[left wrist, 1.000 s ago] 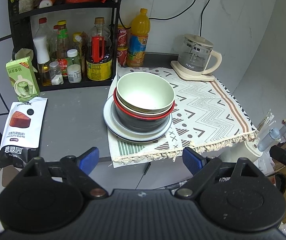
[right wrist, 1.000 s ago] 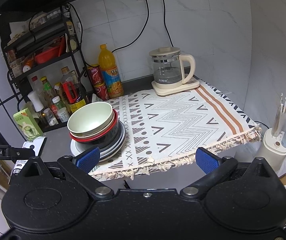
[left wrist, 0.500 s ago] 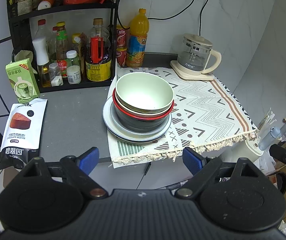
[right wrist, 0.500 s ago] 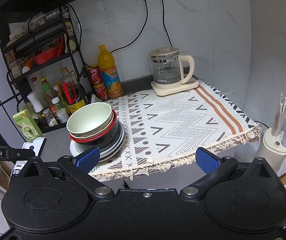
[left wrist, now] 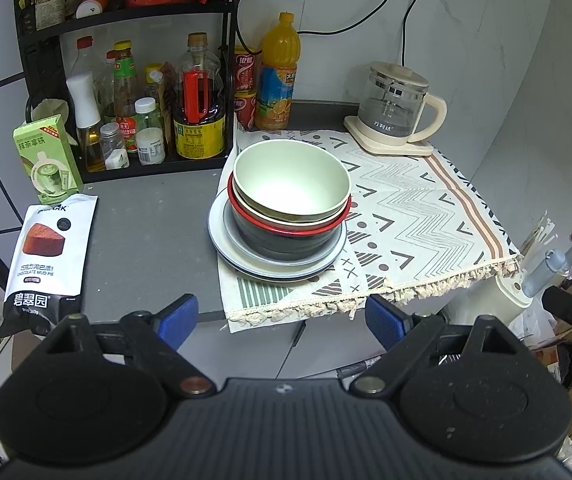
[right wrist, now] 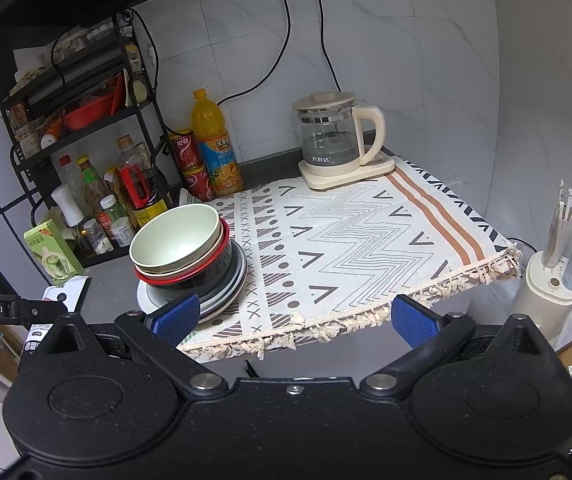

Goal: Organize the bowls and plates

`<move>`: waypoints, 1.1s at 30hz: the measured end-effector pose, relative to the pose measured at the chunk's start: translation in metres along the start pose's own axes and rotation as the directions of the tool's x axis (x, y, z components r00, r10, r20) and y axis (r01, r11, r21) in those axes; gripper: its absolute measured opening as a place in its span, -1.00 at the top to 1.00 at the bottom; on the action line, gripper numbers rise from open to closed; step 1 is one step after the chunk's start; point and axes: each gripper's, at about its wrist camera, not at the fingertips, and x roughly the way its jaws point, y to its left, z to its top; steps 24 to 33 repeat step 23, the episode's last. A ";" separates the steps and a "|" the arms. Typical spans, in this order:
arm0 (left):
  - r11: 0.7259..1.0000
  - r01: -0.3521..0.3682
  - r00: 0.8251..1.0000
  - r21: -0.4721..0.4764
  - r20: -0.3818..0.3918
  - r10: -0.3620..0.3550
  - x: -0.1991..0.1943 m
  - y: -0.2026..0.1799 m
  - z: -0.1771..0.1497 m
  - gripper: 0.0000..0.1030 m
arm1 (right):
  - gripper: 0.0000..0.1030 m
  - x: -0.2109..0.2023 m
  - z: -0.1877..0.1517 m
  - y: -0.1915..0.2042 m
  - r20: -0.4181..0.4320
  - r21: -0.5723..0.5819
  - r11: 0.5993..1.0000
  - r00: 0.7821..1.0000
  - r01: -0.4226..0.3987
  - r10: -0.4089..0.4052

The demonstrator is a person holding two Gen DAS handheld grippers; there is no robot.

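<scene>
A pale green ceramic bowl [left wrist: 290,182] sits on top of a stack: it nests in a cream bowl, which nests in a red-rimmed black bowl [left wrist: 286,236], and all rest on a few stacked grey-white round plates [left wrist: 222,240]. The stack stands at the left edge of a cream patterned cloth [left wrist: 417,216] with a fringed near hem, partly overlapping the dark grey counter [left wrist: 142,236].

The left gripper [left wrist: 282,318] hangs near the counter's front edge, its blue-padded fingers [left wrist: 176,318] spread wide and grasping nothing, well short of the stack. The right gripper [right wrist: 293,318] is likewise released, its blue pads apart with only cloth fringe seen between them; the stack lies to its far left.

At the far right of the cloth stands a glass kettle with a cream handle and base [left wrist: 395,110]. A black wire shelf of sauce bottles [left wrist: 134,92] stands far left, an orange juice bottle [left wrist: 278,74] just right of it, and a white snack pouch [left wrist: 50,256] lies on the counter's left.
</scene>
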 end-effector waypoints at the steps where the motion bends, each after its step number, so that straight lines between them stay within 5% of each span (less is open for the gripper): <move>1: 1.000 -0.001 1.000 0.000 -0.001 0.001 0.000 0.001 0.000 -0.73 | -0.99 0.000 0.000 0.000 -0.001 0.001 1.000 1.000 0.001 -0.001; 33: 1.000 -0.007 1.000 0.018 -0.030 0.008 0.015 -0.009 0.003 -0.73 | -0.99 0.012 -0.004 -0.001 -0.017 0.011 1.000 1.000 0.013 -0.012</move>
